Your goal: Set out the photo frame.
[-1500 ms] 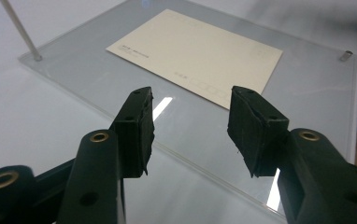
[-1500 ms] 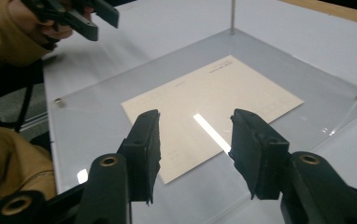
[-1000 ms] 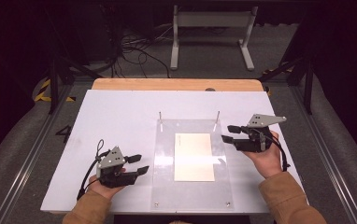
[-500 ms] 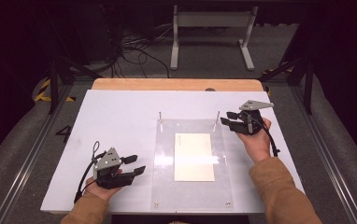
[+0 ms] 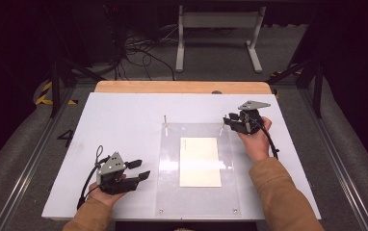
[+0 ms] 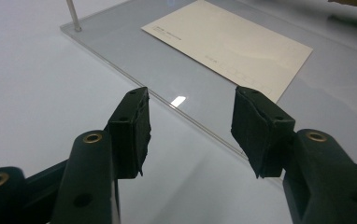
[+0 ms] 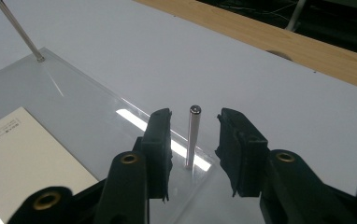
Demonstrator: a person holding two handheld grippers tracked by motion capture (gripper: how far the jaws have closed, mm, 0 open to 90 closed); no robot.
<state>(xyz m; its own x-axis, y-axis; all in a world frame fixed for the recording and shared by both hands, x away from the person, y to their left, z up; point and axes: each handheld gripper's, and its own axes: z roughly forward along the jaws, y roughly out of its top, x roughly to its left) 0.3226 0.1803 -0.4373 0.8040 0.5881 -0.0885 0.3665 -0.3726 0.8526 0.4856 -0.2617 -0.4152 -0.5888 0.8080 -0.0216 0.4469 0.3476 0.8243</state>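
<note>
A clear acrylic plate [image 5: 170, 144] lies on the white table with a cream card [image 5: 200, 161] on it. Two thin metal pins stand upright at its far corners, the left pin [image 5: 165, 120] and the right pin [image 5: 222, 126]. My right gripper [image 5: 226, 120] is at the far right corner. Its jaws have just been closing, and in the right gripper view the right pin [image 7: 190, 144] stands between them with a gap on each side of my right gripper [image 7: 195, 119]. My left gripper [image 5: 142, 169] rests near the plate's left edge, open and empty [image 6: 190, 126], pointing at the card [image 6: 228, 44].
The white table top [image 5: 119, 125] has a wooden strip [image 5: 182, 86] along its far edge. Beyond it are a dark floor, cables and a white stand [image 5: 218, 29]. The other pin [image 7: 20, 32] leans at the top left of the right gripper view.
My right gripper has moved from the plate's right side to its far right corner, with its jaws narrower and now either side of the pin. The left gripper has stayed put.
</note>
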